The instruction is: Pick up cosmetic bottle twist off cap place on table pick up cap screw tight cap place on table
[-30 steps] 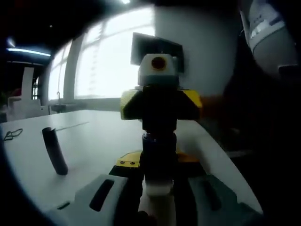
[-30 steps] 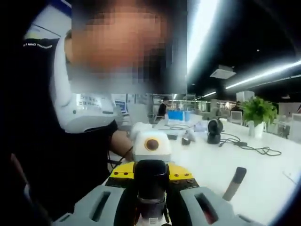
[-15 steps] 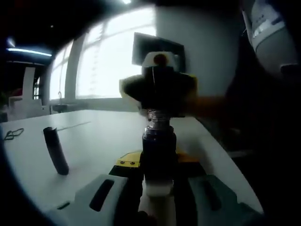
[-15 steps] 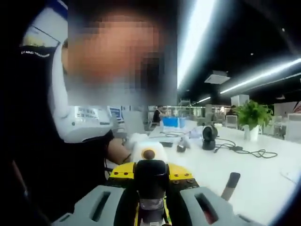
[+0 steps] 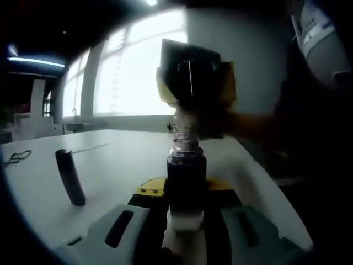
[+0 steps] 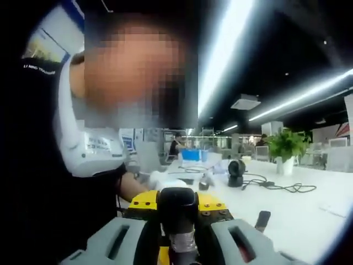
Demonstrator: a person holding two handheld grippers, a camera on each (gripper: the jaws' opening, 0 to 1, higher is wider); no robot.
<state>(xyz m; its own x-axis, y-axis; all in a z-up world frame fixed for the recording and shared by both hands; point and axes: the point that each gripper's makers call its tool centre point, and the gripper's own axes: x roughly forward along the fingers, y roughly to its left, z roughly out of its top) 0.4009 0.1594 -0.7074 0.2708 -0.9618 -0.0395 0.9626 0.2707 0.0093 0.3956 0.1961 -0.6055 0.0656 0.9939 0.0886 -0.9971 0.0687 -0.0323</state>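
Left gripper view shows bottle (image 5: 186, 182); right gripper view, plant (image 6: 285, 148).

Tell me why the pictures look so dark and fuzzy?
In the left gripper view the bright window shines from behind, so the bottle and the other hand-held gripper over its bare neck turn into dark shapes, and that gripper is blurry. In the right gripper view the ceiling lights glare in long streaks, the person's dark shirt looks nearly black, and the round lens bends the white table.

The bottle (image 5: 186, 182) stands upright in the left gripper (image 5: 186, 232), above the table (image 5: 110, 165).
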